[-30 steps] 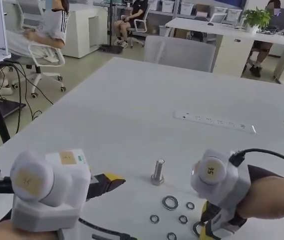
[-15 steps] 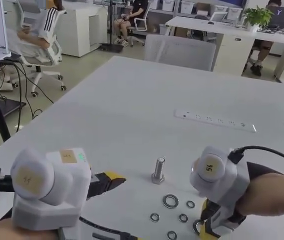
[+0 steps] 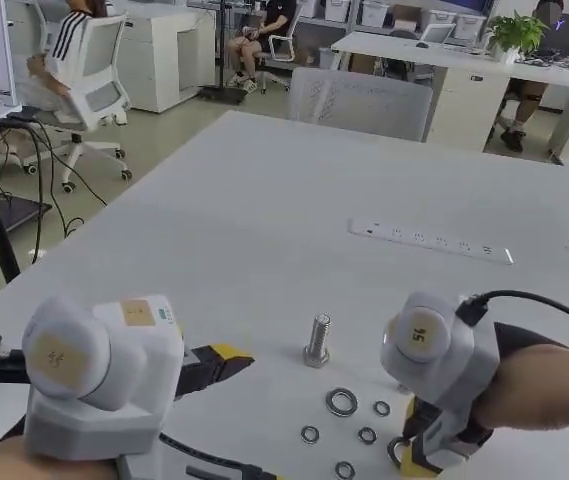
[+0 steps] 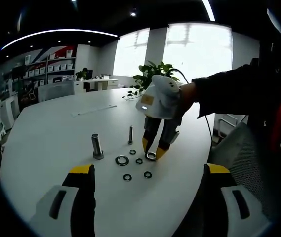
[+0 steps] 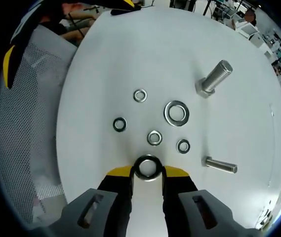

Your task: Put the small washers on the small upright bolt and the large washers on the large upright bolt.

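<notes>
The large bolt (image 3: 316, 342) (image 5: 213, 79) stands head-down on the white table. In the right gripper view the small bolt (image 5: 220, 165) stands to its right, close to my right gripper. Loose on the table lie a large washer (image 3: 341, 403) (image 5: 176, 113) and several small washers (image 5: 154, 137) (image 3: 310, 435). My right gripper (image 3: 409, 460) (image 5: 147, 172) (image 4: 155, 152) points down at the table, shut on a washer (image 5: 146, 168) held at its yellow tips. My left gripper (image 3: 214, 365) (image 4: 147, 170) is open and empty, low at the left, facing the bolts.
A white power strip (image 3: 429, 243) lies farther back on the table (image 3: 234, 220). A mesh chair (image 3: 359, 100) stands at the far edge. People sit at desks in the background. The table's near edge runs close under both grippers.
Grippers, bolts and washers keep their places. A person on a chair at the back left has swung further out of the picture.
</notes>
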`<action>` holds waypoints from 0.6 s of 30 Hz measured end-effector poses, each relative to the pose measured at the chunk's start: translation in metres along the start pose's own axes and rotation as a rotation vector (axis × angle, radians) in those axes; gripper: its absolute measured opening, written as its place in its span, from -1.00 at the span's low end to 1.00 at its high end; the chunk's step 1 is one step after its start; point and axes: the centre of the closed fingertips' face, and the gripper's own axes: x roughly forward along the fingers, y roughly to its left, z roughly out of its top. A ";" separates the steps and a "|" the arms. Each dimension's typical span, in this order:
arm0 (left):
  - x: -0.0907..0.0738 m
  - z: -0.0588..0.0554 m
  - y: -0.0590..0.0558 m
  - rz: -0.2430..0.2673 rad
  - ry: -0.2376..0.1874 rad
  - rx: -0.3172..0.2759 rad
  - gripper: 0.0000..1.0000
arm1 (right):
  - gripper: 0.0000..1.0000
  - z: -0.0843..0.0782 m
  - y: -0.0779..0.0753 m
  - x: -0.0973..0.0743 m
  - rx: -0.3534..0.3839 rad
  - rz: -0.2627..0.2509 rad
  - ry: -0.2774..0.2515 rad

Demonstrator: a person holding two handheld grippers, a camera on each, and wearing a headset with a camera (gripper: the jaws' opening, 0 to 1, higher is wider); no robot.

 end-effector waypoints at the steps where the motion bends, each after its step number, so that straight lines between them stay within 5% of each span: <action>1: 0.000 0.000 0.000 -0.001 -0.001 -0.001 0.82 | -0.54 0.000 0.000 0.000 0.001 0.001 -0.001; 18: 0.000 0.000 -0.001 -0.002 0.001 0.001 0.81 | -0.48 -0.005 0.002 0.000 0.001 0.009 -0.001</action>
